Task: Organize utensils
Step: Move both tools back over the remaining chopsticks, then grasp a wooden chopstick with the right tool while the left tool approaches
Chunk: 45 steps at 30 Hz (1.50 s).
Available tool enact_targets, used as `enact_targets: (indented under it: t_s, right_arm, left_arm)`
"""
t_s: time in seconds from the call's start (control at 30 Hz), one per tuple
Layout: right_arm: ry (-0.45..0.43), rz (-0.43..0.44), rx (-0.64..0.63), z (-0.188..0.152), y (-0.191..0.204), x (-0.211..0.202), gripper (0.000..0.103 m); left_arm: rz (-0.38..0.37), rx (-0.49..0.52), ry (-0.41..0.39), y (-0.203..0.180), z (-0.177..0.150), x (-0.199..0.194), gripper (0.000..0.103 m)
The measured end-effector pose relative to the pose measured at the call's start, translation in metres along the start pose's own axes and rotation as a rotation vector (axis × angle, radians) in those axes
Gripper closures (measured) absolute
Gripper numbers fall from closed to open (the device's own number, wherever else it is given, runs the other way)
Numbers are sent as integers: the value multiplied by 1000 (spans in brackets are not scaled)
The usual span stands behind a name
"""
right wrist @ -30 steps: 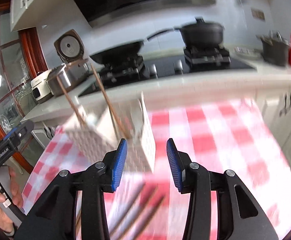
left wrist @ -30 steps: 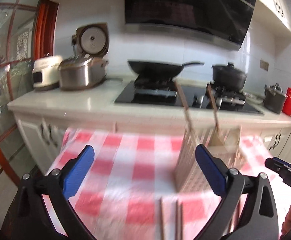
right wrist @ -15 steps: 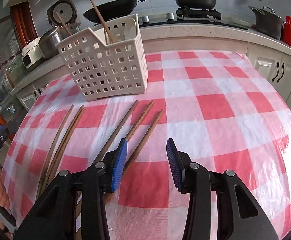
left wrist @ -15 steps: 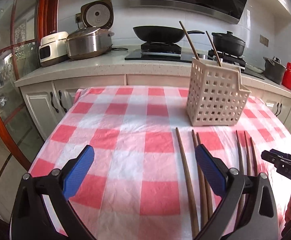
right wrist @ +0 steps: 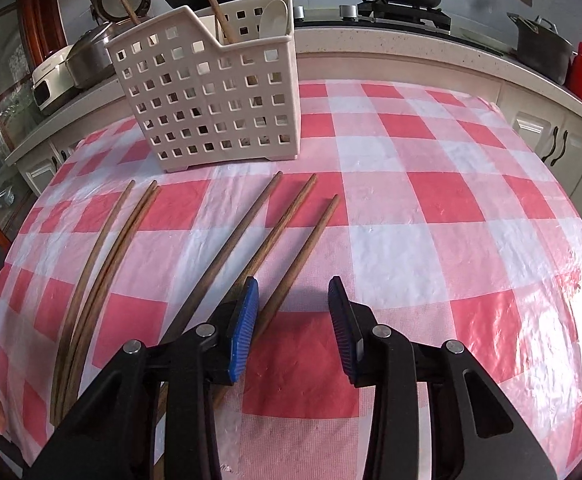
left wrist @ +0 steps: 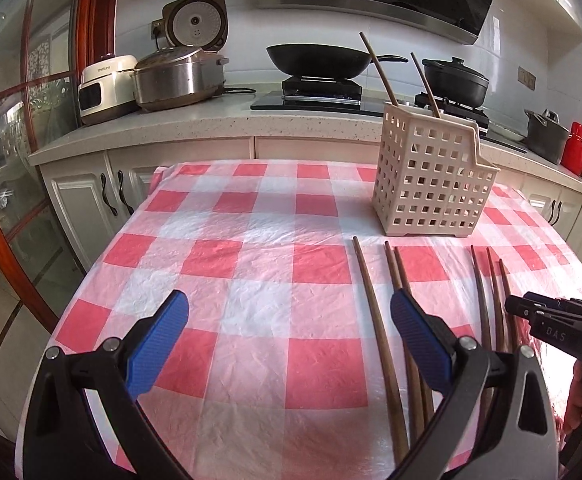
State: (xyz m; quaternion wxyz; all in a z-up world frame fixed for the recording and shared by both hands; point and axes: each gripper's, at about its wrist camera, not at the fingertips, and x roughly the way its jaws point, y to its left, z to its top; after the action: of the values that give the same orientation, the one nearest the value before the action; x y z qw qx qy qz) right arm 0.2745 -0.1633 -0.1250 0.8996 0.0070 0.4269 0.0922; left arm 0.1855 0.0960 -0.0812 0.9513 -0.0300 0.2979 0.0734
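- While both of my grippers hang low over the red-and-white checked tablecloth [left wrist: 251, 264], my left gripper [left wrist: 289, 342] has its blue fingers [left wrist: 159, 344] spread wide apart with nothing between them but cloth.
- My left gripper's right finger sits over a group of three loose wooden chopsticks [left wrist: 375, 320], which lie lengthwise on the cloth and point toward the holder.
- Just right of those, a second group of three chopsticks [right wrist: 291, 216] lies fanned out, again with the far tips toward the holder.
- Beyond both groups, the cream perforated utensil holder [left wrist: 431, 184] stands upright on the cloth, near its far edge and apart from the loose sticks.
- Two chopsticks stand in holder [left wrist: 379, 68], leaning leftward, and from the right wrist view a pale spoon [right wrist: 273, 18] shows in its rear compartment.
- My right gripper [right wrist: 293, 322] hovers over the near ends of the fanned group; its jaws have just been closing somewhat, yet they are parted and grip nothing.
- The rightmost stick of that fan runs under my right gripper's left finger [right wrist: 245, 324]; I cannot tell whether the pad touches it.
- Behind the table, the counter [left wrist: 195, 120] carries a rice cooker [left wrist: 179, 76], a wok [left wrist: 319, 60] and a black pot [left wrist: 455, 80] on the stove, with a red bottle [left wrist: 575, 148] at far right.
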Motion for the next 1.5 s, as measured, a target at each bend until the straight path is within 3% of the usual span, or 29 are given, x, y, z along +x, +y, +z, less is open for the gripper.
enact_targets:
  t_s: [0.17, 0.23, 0.3, 0.5, 0.7, 0.83, 1.07, 1.37, 1.5]
  right_arm:
    - [13, -62, -59, 5, 7, 7, 71]
    - [24, -60, -68, 6, 5, 6, 79]
    - [35, -35, -77, 5, -1, 4, 87]
    - [33, 89, -85, 3, -26, -4, 92]
    - [36, 165, -195, -1, -23, -9, 91]
    - [46, 162, -210, 0, -18, -7, 89]
    - [74, 111, -134, -1, -20, -7, 84]
    - [10, 32, -92, -5, -11, -4, 81]
    - [12, 95, -95, -4, -12, -3, 90]
  left_arm:
    - [-7, 14, 13, -3, -3, 2, 5]
    - [-6, 18, 20, -3, -4, 4, 5]
    - [-9, 16, 29, -2, -5, 6, 5]
    - [-22, -2, 68, 0, -7, 16, 5]
    - [-47, 28, 115, -11, -9, 28, 6]
    - [-53, 45, 127, -20, -10, 32, 6]
    - [-45, 81, 96, -28, -8, 24, 6]
    - [-39, 67, 79, -23, -7, 20, 6]
    - [-44, 47, 83, -19, -6, 22, 6]
